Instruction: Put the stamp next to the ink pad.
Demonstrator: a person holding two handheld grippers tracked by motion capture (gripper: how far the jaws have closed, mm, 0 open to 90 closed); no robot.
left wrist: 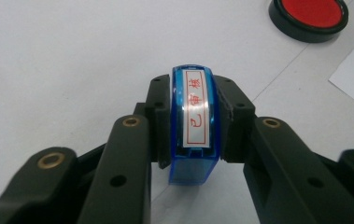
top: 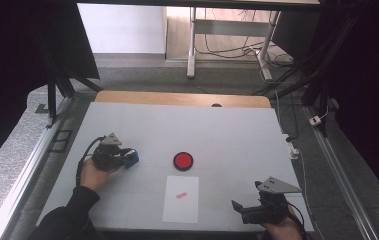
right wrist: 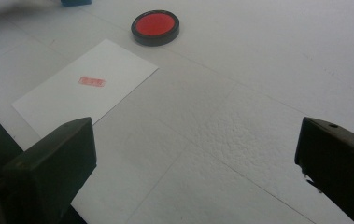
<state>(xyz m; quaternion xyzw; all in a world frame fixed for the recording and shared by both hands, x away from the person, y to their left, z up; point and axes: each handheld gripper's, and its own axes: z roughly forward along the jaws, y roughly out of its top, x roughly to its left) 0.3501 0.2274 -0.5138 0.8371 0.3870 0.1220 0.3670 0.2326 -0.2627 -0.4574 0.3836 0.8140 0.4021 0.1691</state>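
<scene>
White tabletop runs across the workspace, with a wooden strip along its far edge and cables on the floor beyond. On it lie a round black ink pad with a red centre and, nearer the person, a sheet of white paper.

The left gripper sits low over the left part of the table, well apart from the paper. Its jaws are closed tight on a blue stamp, gripping it by the sides; the silver label with red characters faces the left gripper view. Whether the stamp's base touches the table yet is hard to judge from these angles.

The right gripper rests near the front right corner, its jaws spread wide with nothing between them, as the right gripper view shows bare table in the gap.

The paper already bears a small red rectangular imprint near its middle, so the stamping itself looks done. The ink pad stands uncovered just beyond the sheet's far edge. What seems left is to set the stamp down at the left side and release it; the left hand appears placed for exactly that, with the stamp held away from both pad and paper.
</scene>
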